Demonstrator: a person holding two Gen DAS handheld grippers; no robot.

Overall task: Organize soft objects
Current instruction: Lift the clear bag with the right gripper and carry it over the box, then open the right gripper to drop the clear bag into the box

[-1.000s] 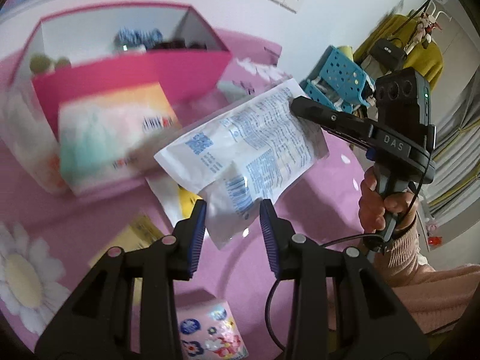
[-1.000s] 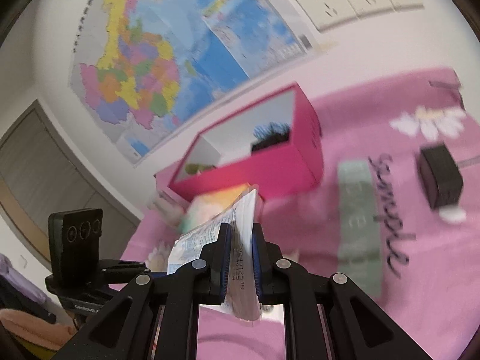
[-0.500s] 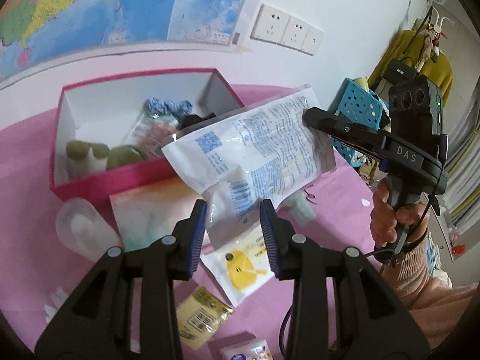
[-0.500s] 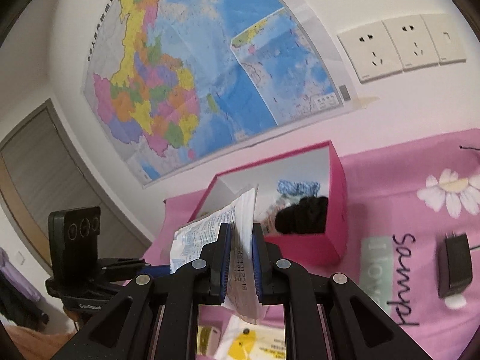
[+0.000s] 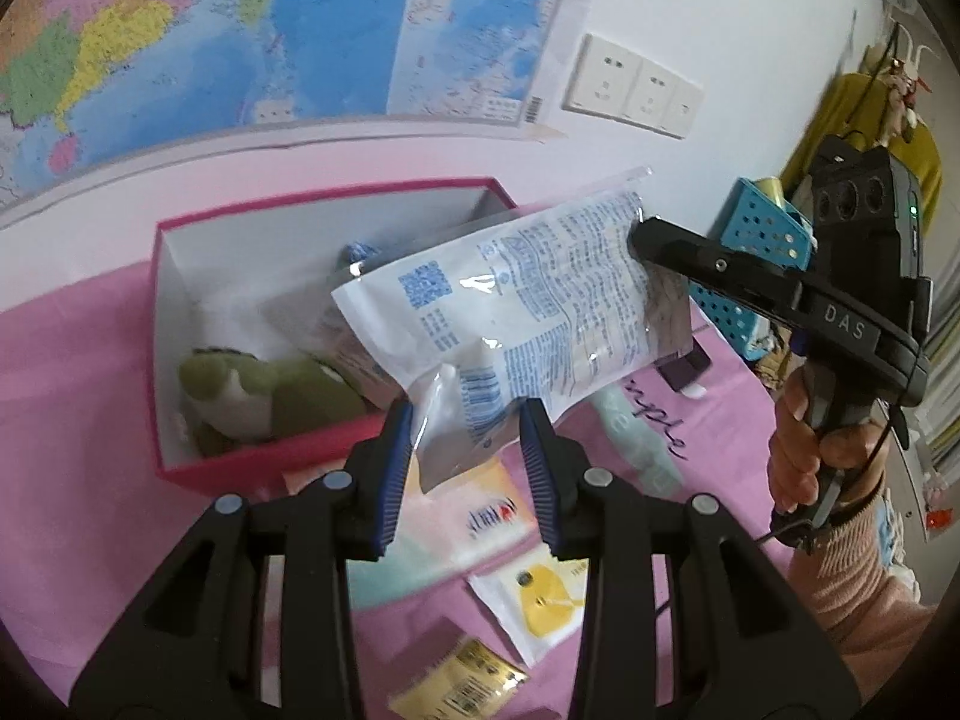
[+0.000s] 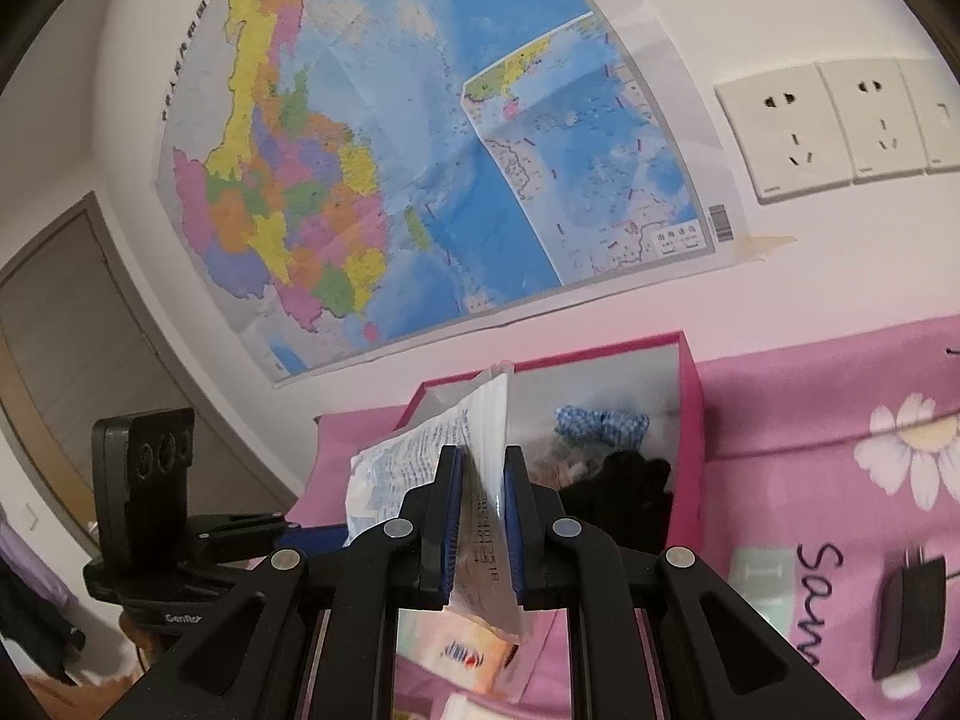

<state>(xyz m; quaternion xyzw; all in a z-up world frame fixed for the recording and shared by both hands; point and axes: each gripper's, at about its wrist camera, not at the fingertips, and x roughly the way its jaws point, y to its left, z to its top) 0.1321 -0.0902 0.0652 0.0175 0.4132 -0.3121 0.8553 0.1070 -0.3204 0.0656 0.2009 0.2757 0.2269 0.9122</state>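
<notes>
Your right gripper has its jaws pressed nearly together on the white printed packet, pinching it by its right edge; in the left wrist view that same gripper reaches in from the right and bites the packet's far right corner. The packet hangs in the air above the near right part of the pink box, tilted, with its clear lower tab dangling between the blue pads of your left gripper. Those jaws stand wide apart and grip nothing; whether a pad brushes the tab you cannot tell from here. Inside the box a green and white plush lies at the near left, and in the right wrist view a blue knitted piece and a black soft item sit toward the far right; the packet hides much of the box's middle from both cameras. On the pink cloth just near the box lies a pastel tissue pack, partly covered by your left gripper's fingers, then a white sachet with a yellow print and a gold packet cut off at the lower edge. A black charger rests on the cloth to the right, blurred. The wall map and sockets fill the far wall.
</notes>
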